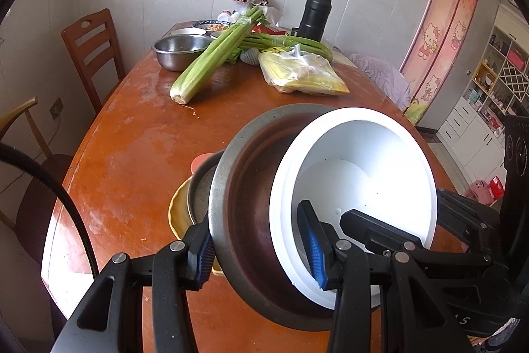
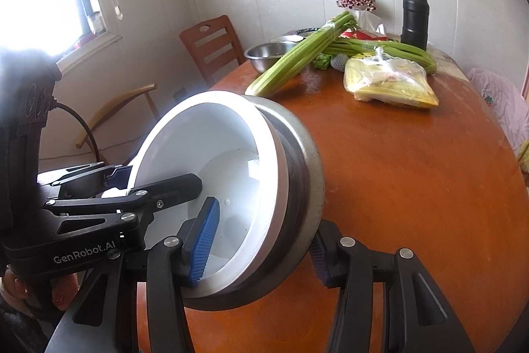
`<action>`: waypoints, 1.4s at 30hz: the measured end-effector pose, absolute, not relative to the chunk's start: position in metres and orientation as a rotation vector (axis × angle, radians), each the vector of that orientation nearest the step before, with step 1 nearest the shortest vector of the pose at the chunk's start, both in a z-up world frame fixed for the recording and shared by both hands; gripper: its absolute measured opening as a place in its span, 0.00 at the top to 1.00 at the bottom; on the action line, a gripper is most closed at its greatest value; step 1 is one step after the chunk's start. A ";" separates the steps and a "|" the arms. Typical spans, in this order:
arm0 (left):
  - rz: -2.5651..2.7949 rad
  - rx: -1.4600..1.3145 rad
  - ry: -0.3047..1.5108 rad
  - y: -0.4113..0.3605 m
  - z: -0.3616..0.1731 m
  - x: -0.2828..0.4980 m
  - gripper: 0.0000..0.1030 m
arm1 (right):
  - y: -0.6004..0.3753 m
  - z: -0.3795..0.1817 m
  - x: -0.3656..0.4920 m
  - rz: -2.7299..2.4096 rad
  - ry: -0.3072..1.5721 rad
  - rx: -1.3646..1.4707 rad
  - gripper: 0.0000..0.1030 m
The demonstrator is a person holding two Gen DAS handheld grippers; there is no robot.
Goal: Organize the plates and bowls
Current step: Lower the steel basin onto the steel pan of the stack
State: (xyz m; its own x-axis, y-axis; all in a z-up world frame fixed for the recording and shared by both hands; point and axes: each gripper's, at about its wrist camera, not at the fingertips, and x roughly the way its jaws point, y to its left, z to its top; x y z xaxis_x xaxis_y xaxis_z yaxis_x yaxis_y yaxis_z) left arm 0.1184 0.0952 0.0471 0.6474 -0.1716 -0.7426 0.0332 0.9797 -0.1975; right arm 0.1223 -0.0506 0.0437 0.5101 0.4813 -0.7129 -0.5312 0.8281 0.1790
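A: Status of the bowls?

B: A white bowl [image 1: 363, 167] sits nested inside a steel bowl [image 1: 244, 187], and the pair is held clear above the desk [image 1: 132, 134], tilted. Both tools carry it together. The left tool [image 1: 261, 250] is clamped across both walls on one side – one pad outside the steel, one inside the white. The right tool [image 2: 261, 250] grips the opposite side the same way.

A: What is beneath?

B: In the left view, a stack just beside the pair: a yellow plate [image 1: 177, 214], a steel dish [image 1: 201, 187] on it, and something pink [image 1: 201, 162] behind.

A: Progress?

B: Partial. Two bowls nested – not yet set down. My judgement: they go onto that stack next. Another steel bowl [image 1: 180, 50] and dishes at the far end, by the celery [image 1: 211, 58], remain unsorted.
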 end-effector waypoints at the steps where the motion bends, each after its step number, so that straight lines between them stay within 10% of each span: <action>1: -0.117 -0.174 0.860 0.097 0.046 0.120 0.56 | -0.049 0.043 0.124 0.611 0.839 -0.067 0.49; 42: -0.070 -0.218 0.950 0.126 -0.004 0.166 0.56 | -0.016 -0.003 0.174 0.615 0.959 -0.074 0.50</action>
